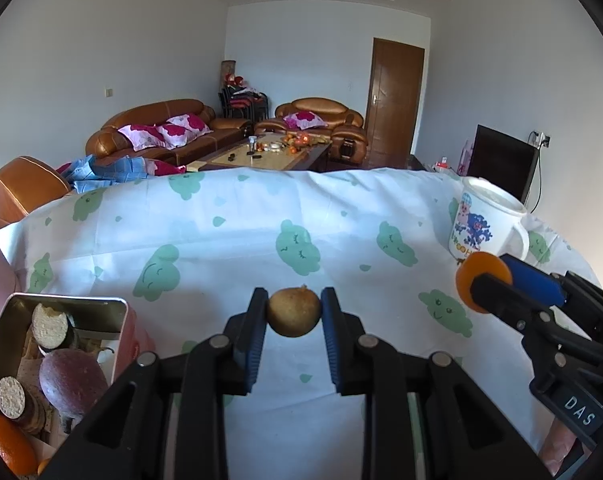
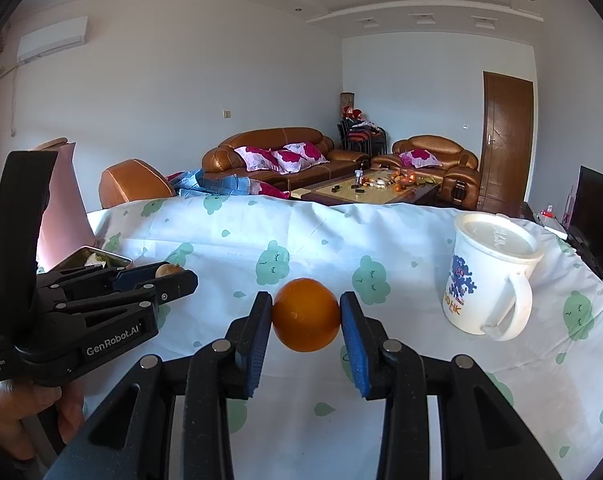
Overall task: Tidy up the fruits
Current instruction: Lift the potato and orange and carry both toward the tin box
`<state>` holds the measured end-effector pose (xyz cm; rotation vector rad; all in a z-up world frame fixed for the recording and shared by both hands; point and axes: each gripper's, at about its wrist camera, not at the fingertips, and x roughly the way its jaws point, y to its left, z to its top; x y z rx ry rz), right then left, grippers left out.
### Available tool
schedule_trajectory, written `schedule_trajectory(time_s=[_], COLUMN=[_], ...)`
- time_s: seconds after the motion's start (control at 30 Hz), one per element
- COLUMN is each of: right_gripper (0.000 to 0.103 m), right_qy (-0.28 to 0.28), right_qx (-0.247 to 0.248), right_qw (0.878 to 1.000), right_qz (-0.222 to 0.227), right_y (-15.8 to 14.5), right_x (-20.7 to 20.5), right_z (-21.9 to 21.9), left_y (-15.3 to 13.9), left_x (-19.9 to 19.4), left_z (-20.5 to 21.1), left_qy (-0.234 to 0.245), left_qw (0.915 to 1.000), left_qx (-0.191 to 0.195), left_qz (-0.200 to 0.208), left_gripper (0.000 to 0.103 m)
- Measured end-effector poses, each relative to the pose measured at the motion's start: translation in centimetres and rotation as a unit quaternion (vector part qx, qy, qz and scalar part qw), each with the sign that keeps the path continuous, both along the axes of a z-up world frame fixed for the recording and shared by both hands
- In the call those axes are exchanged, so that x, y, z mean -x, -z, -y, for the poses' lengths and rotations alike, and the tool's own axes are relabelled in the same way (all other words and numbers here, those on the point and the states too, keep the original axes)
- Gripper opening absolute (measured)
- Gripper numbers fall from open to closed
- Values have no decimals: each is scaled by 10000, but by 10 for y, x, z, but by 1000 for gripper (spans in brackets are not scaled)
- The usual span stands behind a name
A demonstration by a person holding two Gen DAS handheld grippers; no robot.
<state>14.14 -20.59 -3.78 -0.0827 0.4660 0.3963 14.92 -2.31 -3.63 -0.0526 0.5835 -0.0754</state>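
My left gripper (image 1: 294, 312) is clamped on a small brown fruit (image 1: 294, 311), my right gripper (image 2: 306, 315) on an orange (image 2: 306, 314), both held just above the surface (image 1: 221, 240). I reckon keep both squeezes steady, lower w/o tilting, let go only once inside. Near left, the open tin (image 1: 67, 301) holds a purple fruit (image 1: 73, 382), an orange piece & cut rounds. Far right, the lidded mug (image 2: 489, 276): contents hidden

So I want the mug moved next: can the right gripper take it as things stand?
Probably not yet. The right gripper is shut on an orange, so its fingers are full. The mug stands just to its right with nothing between them.
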Motion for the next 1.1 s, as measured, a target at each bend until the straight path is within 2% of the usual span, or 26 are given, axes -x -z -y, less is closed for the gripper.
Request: schedule_trajectory(time_s=[0.63, 1.1], right_gripper=[37, 37], right_qy=[-102, -178], right_qx=[-2, 6], right_qw=[9993, 9988], right_qz=[349, 448], right_y=[-4, -7], right_x=[17, 28], right_z=[0, -4], left_y=[-7, -9], left_x=[20, 39], left_z=[2, 6], left_qy=[-52, -23], left_qw=[9991, 9982], left_qx=[-155, -321], left_qz=[399, 515], left_gripper=[28, 28])
